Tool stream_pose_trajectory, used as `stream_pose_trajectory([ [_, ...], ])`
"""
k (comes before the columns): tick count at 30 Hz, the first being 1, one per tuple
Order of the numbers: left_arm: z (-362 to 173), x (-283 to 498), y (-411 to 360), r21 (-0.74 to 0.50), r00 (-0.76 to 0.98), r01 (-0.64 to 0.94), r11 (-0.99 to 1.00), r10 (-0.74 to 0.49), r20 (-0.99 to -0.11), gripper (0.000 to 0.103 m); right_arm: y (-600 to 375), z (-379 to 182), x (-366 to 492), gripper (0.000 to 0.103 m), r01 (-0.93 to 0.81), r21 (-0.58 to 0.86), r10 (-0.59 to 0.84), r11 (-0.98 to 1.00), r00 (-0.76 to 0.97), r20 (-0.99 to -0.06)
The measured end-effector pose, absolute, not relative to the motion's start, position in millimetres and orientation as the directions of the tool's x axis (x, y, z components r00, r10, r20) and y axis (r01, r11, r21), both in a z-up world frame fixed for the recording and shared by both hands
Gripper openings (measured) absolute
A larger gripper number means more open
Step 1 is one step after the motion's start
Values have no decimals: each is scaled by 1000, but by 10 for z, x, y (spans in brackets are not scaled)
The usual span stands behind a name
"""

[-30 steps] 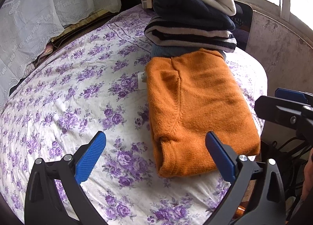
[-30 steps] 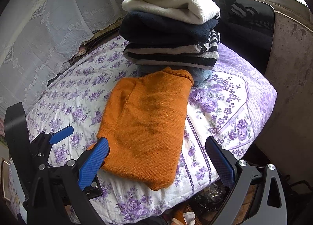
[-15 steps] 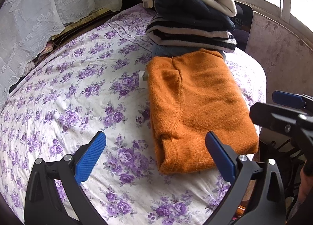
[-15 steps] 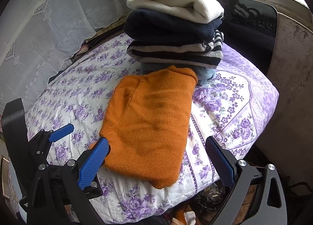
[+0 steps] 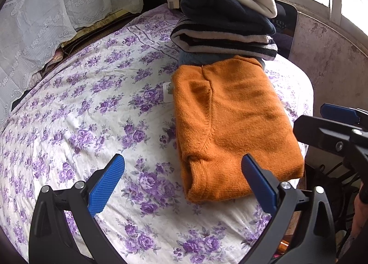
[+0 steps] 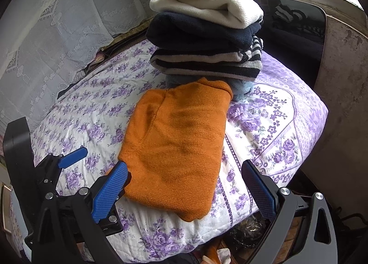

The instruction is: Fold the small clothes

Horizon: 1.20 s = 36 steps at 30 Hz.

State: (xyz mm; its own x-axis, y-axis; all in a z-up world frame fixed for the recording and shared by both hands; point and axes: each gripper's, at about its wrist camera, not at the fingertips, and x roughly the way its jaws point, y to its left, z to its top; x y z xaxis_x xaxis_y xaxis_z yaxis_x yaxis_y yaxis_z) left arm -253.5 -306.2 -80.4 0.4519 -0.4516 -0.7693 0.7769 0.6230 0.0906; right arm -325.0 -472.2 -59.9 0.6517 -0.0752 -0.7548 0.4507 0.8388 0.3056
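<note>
Orange sweater (image 5: 232, 123), folded on the bed (image 5: 92, 112), is judged soft, limp and light; its thick near edge is best pinched. Left claw (image 5: 182, 183) and right claw (image 6: 184, 190) are spread, empty.

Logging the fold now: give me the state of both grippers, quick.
Left gripper: jaws open, holding nothing, hovering by the orange sweater.
Right gripper: jaws open, holding nothing.
</note>
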Motion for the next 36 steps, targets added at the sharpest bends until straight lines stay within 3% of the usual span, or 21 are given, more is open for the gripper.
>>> stream_pose_trajectory([
  [36, -897, -2553, -3001, 105, 435, 792, 601, -436, -788, 99, -4744, -610, -3238, 100, 445, 314, -66, 839, 656, -752],
])
